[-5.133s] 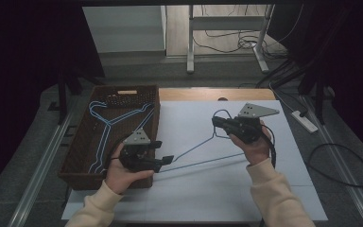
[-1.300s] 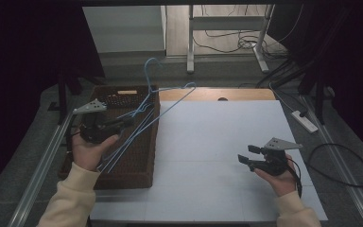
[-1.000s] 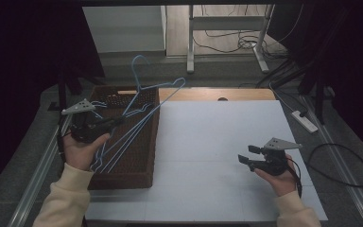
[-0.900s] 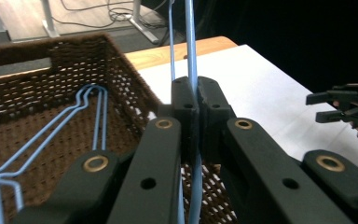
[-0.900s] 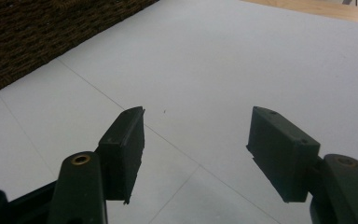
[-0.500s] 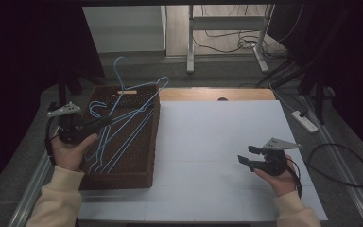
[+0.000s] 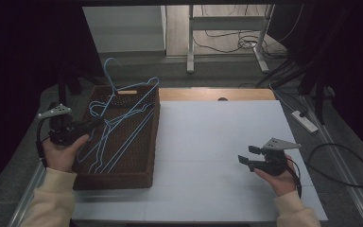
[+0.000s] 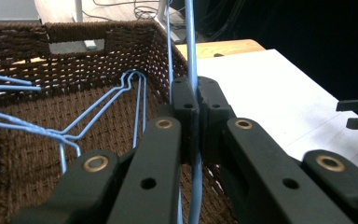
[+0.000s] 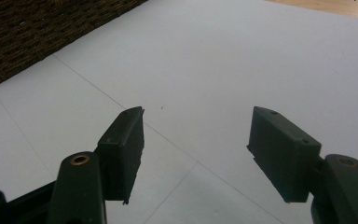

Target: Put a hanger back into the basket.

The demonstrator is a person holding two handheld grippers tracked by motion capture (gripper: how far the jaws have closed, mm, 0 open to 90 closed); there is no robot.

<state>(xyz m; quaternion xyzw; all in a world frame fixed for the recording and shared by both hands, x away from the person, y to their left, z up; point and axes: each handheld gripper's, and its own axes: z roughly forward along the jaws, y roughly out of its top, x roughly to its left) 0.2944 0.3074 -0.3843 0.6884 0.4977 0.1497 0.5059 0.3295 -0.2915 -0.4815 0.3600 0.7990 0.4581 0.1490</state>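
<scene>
A person's left hand holds my left gripper (image 7: 94,125) over the left rim of a brown wicker basket (image 7: 118,181). Its jaws are shut on the thin wire of a blue hanger (image 7: 131,109), which leans across the basket with its hook sticking up past the far rim. In the left gripper view the pads (image 8: 184,100) pinch that blue wire (image 8: 189,42), and more blue hangers (image 8: 98,106) lie on the basket floor (image 8: 32,154). My right gripper (image 7: 247,154) rests low over the white sheet at the front right. It is open with nothing between its jaws (image 9: 196,135).
A white sheet (image 7: 217,142) covers the table right of the basket. A strip of bare wood (image 7: 217,94) shows at the far edge. Beyond it stand table legs and cables on the floor, and a power strip (image 7: 305,121) lies at the right.
My left gripper has carried the blue hanger leftward and lower, so the hanger now leans into the basket instead of hanging high over it. The right gripper has stayed put.
</scene>
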